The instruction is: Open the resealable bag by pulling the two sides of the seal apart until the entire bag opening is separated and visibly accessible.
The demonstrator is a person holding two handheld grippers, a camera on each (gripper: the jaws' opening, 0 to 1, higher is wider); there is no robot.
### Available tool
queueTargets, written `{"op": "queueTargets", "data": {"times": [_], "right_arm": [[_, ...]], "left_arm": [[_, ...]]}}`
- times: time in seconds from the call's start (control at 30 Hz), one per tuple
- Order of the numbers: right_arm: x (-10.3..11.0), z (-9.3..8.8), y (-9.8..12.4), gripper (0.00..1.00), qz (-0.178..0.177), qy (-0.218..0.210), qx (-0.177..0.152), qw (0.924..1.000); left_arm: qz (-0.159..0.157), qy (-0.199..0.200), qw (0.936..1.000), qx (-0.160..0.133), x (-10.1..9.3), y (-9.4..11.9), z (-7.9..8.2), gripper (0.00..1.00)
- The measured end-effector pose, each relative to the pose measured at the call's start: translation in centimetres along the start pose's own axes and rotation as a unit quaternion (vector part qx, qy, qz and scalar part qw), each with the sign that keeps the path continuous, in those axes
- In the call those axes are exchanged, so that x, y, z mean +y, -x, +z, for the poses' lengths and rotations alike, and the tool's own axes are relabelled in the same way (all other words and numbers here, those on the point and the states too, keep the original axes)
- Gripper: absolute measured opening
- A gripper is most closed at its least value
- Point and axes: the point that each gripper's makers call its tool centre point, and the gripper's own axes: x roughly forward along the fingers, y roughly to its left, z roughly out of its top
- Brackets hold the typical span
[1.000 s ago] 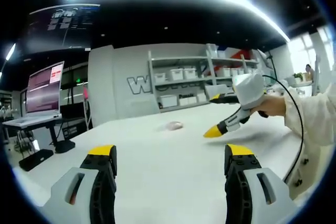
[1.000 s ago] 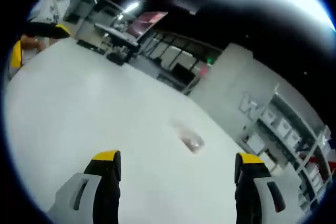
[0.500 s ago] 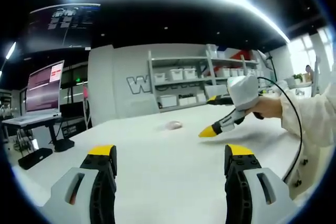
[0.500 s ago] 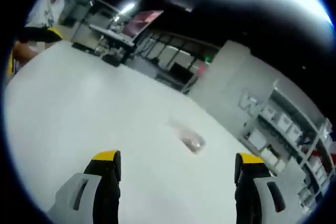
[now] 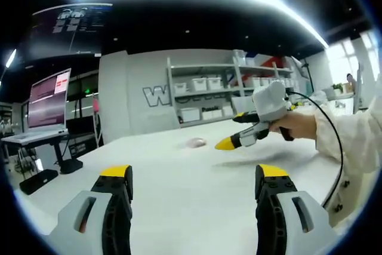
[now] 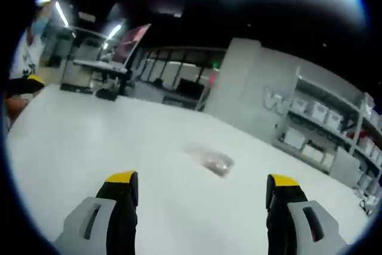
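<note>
In the left gripper view, the left claw (image 5: 195, 177) stands wide, its two yellow-tipped jaws well apart with nothing between them, low over the white surface (image 5: 179, 195). Well ahead of this claw, roughly on its centre line and far out on the surface, lies the resealable bag (image 5: 195, 142), a small pale lump too distant to show whether its seal is parted. To the right of the bag and nearer, the right claw (image 5: 230, 142) comes in from the right, held by a hand (image 5: 292, 126) in a white sleeve (image 5: 352, 141); its yellow tip points toward the bag but is apart from it, and from this angle I cannot tell how its jaws stand. A black cable (image 5: 334, 147) loops down from it. Beyond the surface are shelves with white bins (image 5: 209, 85), and a monitor (image 5: 46, 100) stands far to the left.

In the right gripper view, the right claw (image 6: 203, 182) is also wide, jaws well apart and holding nothing. The resealable bag (image 6: 213, 160) lies flat on the surface (image 6: 89, 141) ahead of this claw, between the lines of its two jaws, clear plastic with something pale inside, untouched. At the far left edge a person in a white shirt (image 6: 27, 40) is visible.
</note>
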Motion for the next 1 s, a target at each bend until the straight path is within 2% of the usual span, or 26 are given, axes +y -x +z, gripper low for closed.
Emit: {"op": "queueTargets", "data": {"times": [0.23, 0.4, 0.53, 0.7, 0.83, 1.0], "right_arm": [[0.4, 0.3, -0.7, 0.87, -0.002, -0.040, -0.001, 0.9992], [0.6, -0.1, -1.4, 0.85, -0.001, -0.094, 0.001, 0.9956], [0.6, -0.6, -1.6, 0.85, -0.007, -0.102, 0.009, 0.9948], [0.4, -0.9, -1.5, 0.84, -0.012, -0.081, 0.015, 0.9966], [0.1, -0.7, -1.6, 0.84, -0.016, -0.026, 0.015, 0.9994], [0.4, -0.2, -2.0, 0.83, -0.013, 0.040, 0.014, 0.9990]], "left_arm": [[-0.002, 0.001, 1.0000, -0.002, 0.0, 0.0, 0.2, 0.83], [-0.002, 0.002, 1.0000, -0.005, 0.2, 0.1, 0.2, 0.83], [-0.001, 0.005, 1.0000, -0.006, 0.3, 0.2, 0.1, 0.83], [-0.003, 0.007, 1.0000, -0.004, 0.1, 0.2, -0.1, 0.83], [-0.002, 0.007, 1.0000, -0.005, -0.1, 0.2, -0.1, 0.83], [-0.003, 0.005, 1.0000, -0.001, -0.3, 0.1, -0.2, 0.83]]}}
